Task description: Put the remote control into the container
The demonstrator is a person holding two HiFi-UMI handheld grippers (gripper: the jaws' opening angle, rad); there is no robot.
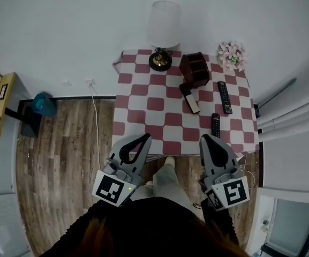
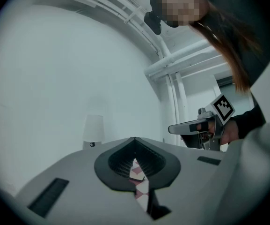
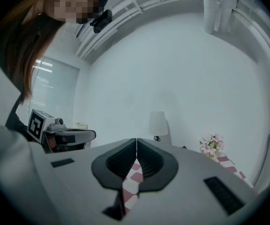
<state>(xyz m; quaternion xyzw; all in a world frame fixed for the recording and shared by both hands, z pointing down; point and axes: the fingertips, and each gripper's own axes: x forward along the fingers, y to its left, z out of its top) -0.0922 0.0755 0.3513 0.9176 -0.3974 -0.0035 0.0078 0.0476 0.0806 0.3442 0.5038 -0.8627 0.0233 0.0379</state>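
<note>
Left tongs (image 1: 145, 137) and right tongs (image 1: 204, 138) closed, empty; remote control (image 1: 190, 98) beside container (image 1: 193, 68).

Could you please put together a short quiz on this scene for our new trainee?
1. How many remote controls lie on the checked tablecloth?
2. True or false: the left claw is shut on a remote control.
3. What stands between the lamp and the flowers? A) brown container B) mug C) book
Key: 1. Three. 2. False: it is shut with nothing in it. 3. A.
</note>
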